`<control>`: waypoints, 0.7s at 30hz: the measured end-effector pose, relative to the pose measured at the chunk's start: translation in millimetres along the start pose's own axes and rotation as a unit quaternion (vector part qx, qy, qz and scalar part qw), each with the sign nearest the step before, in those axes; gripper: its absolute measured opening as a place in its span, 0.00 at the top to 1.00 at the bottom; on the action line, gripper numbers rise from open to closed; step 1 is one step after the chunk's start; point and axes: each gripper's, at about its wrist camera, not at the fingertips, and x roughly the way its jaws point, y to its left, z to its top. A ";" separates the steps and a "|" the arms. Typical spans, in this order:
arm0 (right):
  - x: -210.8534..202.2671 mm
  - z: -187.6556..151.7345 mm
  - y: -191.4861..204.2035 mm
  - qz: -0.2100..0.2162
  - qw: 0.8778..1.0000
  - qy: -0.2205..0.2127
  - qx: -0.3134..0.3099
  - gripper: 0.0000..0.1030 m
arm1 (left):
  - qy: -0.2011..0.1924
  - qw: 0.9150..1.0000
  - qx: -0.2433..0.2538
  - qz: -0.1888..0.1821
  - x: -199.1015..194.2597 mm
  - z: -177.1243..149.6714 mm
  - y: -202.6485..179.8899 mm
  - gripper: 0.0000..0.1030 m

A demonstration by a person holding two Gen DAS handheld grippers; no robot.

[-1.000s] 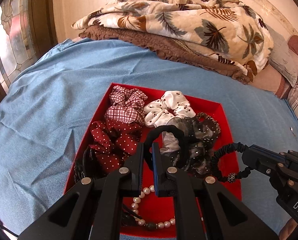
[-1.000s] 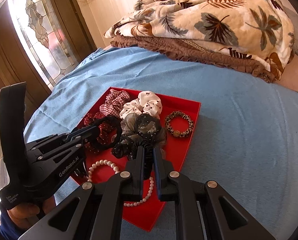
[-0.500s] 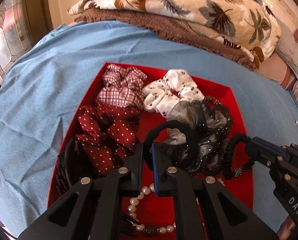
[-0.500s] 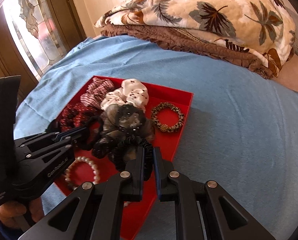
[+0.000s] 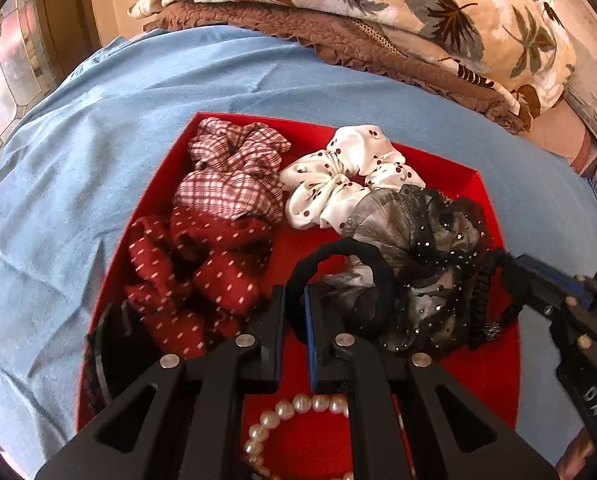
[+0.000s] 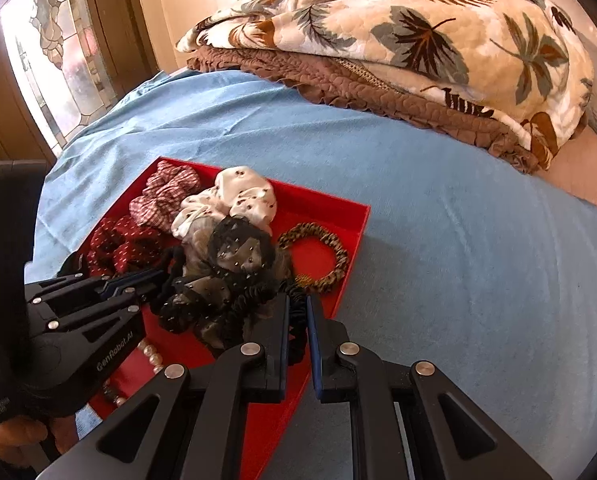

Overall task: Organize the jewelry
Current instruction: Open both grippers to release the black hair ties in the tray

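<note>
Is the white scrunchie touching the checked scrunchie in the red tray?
Apart. The left wrist view shows a strip of red tray floor between the white scrunchie and the checked scrunchie.

Tray (image 5: 486, 364): matt red. Sheet (image 6: 438, 264): blue woven cloth. White scrunchie (image 5: 350, 176): glossy satin. Pearls (image 5: 298, 404): smooth, lustrous. Quilt (image 6: 398, 28), upper right: plush.

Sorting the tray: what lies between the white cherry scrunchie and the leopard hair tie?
Bare red tray floor separates white cherry scrunchie and leopard hair tie, in the right wrist view.
</note>
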 end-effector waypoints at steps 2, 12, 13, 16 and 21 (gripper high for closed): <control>-0.5 -4.0 3.3 0.008 1.000 0.005 -0.003 0.90 | -0.002 1.000 0.002 -0.002 -9.1 -3.8 2.3 0.93; 5.7 -23.8 15.3 0.020 0.999 0.029 -0.015 0.90 | 0.004 1.000 0.015 0.006 -9.3 -15.8 -1.2 0.93; 6.5 -21.9 15.2 0.016 0.999 0.028 -0.016 0.90 | 0.003 1.000 0.014 0.006 -7.5 -14.0 -1.8 0.93; 10.8 -11.1 14.6 -0.004 0.999 0.020 -0.028 0.90 | -0.002 1.000 0.014 0.011 -0.3 -6.8 -3.8 0.93; 17.6 -1.6 5.0 -0.020 0.999 0.024 -0.021 0.90 | 0.005 1.000 0.015 0.016 0.9 -6.2 -3.3 0.93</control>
